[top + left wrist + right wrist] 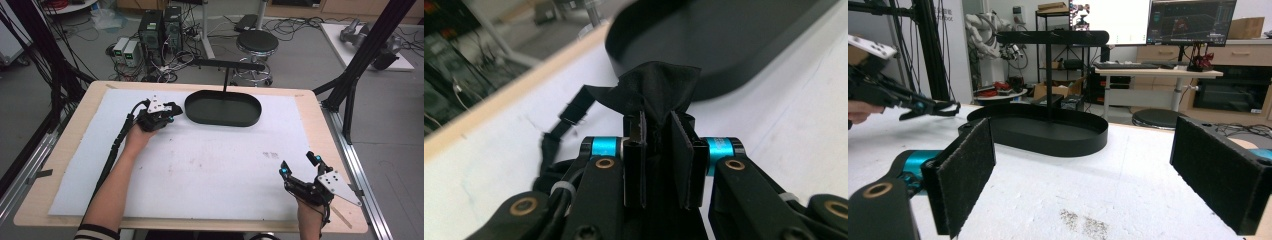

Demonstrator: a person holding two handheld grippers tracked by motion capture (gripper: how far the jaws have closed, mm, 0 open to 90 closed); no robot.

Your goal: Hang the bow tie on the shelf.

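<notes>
One white mat [200, 165] on wooden table [45, 197]; cluttered lab floor [310, 55] behind

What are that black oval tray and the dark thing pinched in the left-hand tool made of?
The black oval tray looks like painted metal or hard plastic: thin rigid rim, smooth matte finish with a faint sheen. I cannot tell which. The dark piece held in the left gripper looks like thin black fabric: it folds and crumples softly, with a strap-like strip trailing beside it.

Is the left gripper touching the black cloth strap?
Touching. In the left gripper view, the left gripper has its jaws pinched on a fold of the black cloth strap.
</notes>
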